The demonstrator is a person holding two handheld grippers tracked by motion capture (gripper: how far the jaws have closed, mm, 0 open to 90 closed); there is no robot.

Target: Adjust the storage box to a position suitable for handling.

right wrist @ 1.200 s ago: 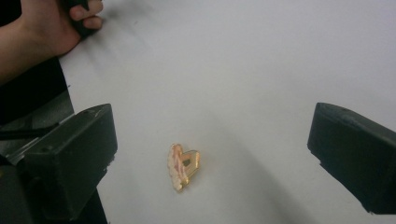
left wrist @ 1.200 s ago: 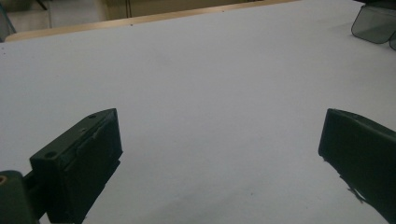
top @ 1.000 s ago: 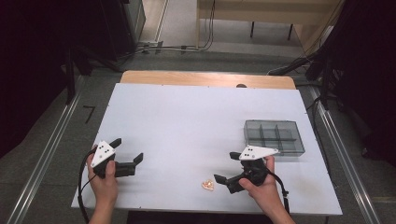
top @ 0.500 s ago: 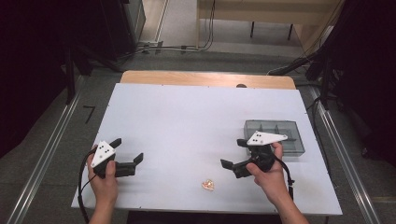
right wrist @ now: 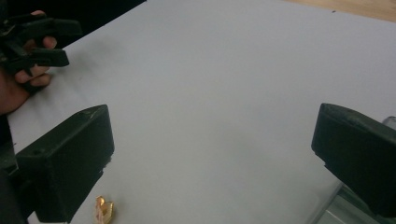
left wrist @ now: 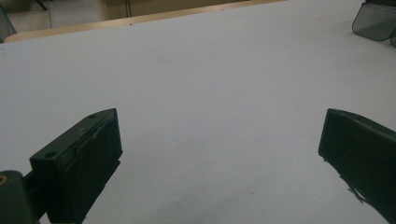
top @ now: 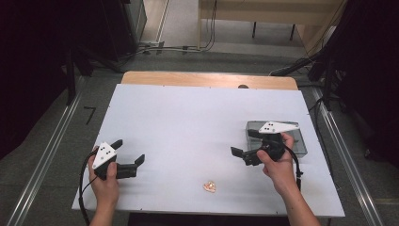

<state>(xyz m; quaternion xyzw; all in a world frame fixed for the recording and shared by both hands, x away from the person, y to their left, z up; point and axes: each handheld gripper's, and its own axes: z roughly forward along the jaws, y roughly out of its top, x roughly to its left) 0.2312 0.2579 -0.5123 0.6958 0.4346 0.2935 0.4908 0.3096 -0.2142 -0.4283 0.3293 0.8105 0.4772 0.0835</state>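
Hovering wide-jawed in the high view, right gripper point(top: 241, 154) beside grey compartmented plastic box point(top: 301, 143), small orange trinket point(top: 210, 187) lying near-left, likely needing a reach; left gripper point(left wrist: 219, 154) gaping, idling; right view repeating trinket point(right wrist: 103, 209).

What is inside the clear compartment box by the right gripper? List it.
The compartment box shows grey dividers, and the cells in sight look empty. The right gripper and its hand cover its near-left part, so those cells cannot be checked.

Black two-jaw grippers, grey three-cornered top plates, trailing black cables.
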